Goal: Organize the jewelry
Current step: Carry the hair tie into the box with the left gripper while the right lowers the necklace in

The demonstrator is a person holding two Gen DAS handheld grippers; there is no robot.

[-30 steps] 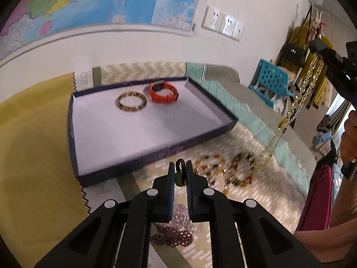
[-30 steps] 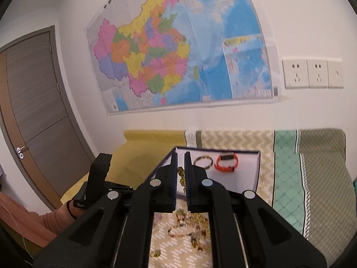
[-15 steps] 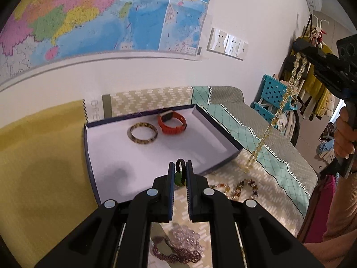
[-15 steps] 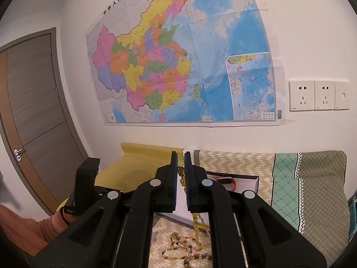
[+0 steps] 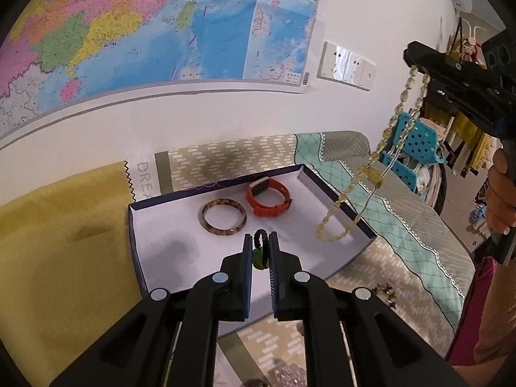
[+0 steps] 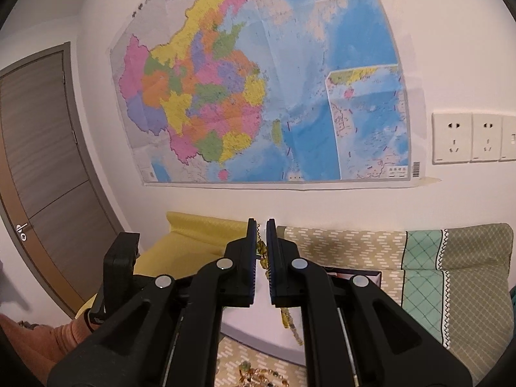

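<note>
My left gripper [image 5: 260,242] is shut on a dark braided cord with a green pendant [image 5: 259,261], held over the near part of a shallow white tray [image 5: 167,225] with dark blue walls. A tortoiseshell bangle [image 5: 222,216] and an orange watch band [image 5: 269,200] lie at the tray's far end. My right gripper [image 5: 409,59] hangs high at the right, shut on a long yellow bead necklace [image 5: 371,174] whose loop dangles over the tray's right side. In the right wrist view the right gripper [image 6: 262,225] pinches the necklace [image 6: 262,256], which drops out of sight below the fingers.
The tray rests on a patterned cloth [image 5: 225,161] beside a yellow cloth [image 5: 64,242]. More bead strings [image 6: 258,374] lie on the cloth in front of the tray. A wall map [image 6: 258,80] and sockets [image 6: 467,137] are behind. A hand [image 5: 500,200] grips the right handle.
Both grippers rose and moved toward the tray. The yellow necklace lifted off the bead pile and now swings over the tray's right side. The left gripper's pendant cord now hangs above the tray.
</note>
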